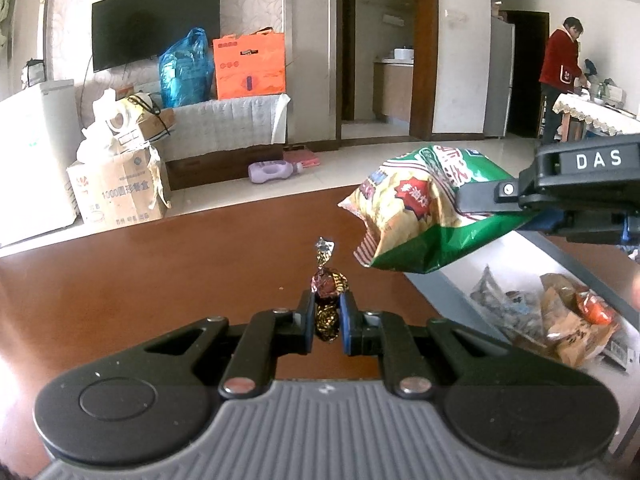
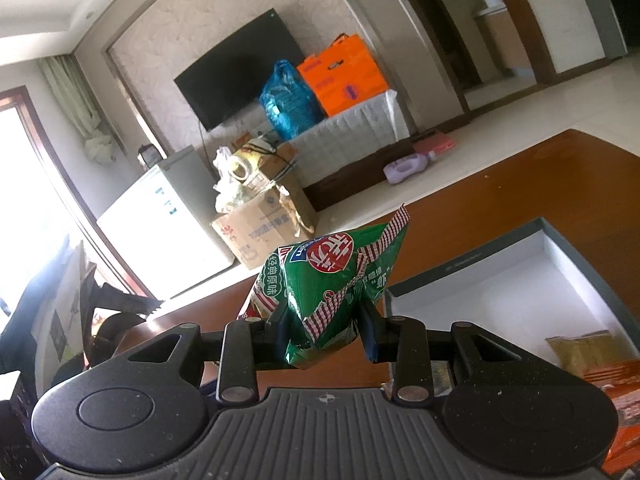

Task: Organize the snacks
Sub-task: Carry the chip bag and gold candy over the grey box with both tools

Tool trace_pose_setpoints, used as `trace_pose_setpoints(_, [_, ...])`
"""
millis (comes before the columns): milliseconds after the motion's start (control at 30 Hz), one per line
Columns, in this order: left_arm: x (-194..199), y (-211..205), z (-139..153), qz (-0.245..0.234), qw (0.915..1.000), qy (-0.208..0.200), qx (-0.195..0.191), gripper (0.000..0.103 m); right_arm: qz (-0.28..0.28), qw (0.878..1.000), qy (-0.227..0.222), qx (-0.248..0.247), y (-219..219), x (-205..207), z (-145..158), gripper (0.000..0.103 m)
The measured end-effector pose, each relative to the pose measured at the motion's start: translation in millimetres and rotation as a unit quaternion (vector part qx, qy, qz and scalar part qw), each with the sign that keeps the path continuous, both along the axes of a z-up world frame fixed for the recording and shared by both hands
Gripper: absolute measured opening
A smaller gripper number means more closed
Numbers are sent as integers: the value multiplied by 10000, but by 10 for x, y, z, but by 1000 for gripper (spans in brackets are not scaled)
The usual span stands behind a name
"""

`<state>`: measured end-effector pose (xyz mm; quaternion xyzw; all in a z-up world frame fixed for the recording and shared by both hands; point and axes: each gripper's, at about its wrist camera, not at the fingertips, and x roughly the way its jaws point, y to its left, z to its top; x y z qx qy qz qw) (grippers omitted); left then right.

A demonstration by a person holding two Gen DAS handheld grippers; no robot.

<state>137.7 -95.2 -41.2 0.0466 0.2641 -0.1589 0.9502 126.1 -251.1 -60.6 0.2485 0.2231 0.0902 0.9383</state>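
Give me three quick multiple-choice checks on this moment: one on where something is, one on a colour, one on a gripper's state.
1. Where is the box in the left wrist view?
A. Right of the left gripper
B. On the floor
C. Under the TV

2. Main colour of the bag in the right gripper?
A. Blue
B. Green
C. Orange

3. State of the left gripper?
A. Wide open, empty
B. Shut on the bag
C. Shut on the candy

Answers:
1. A, the box lies on the table at the right, snacks inside.
2. B, the wrapper is mostly green with red-checked trim.
3. C, the foil-wrapped candy sits pinched between its pads.
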Motion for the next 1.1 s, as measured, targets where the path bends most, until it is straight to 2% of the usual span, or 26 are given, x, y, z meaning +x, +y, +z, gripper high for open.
trace_pose_setpoints(500, [-128, -513, 194, -275, 9996, -73, 14, 9, -247, 9997, -39, 47, -310, -156, 48, 36])
trace_pose_setpoints(1100, [7, -1023, 278, -668, 9977, -116, -38, 9, -604, 9981, -35, 64, -746, -249, 0, 36])
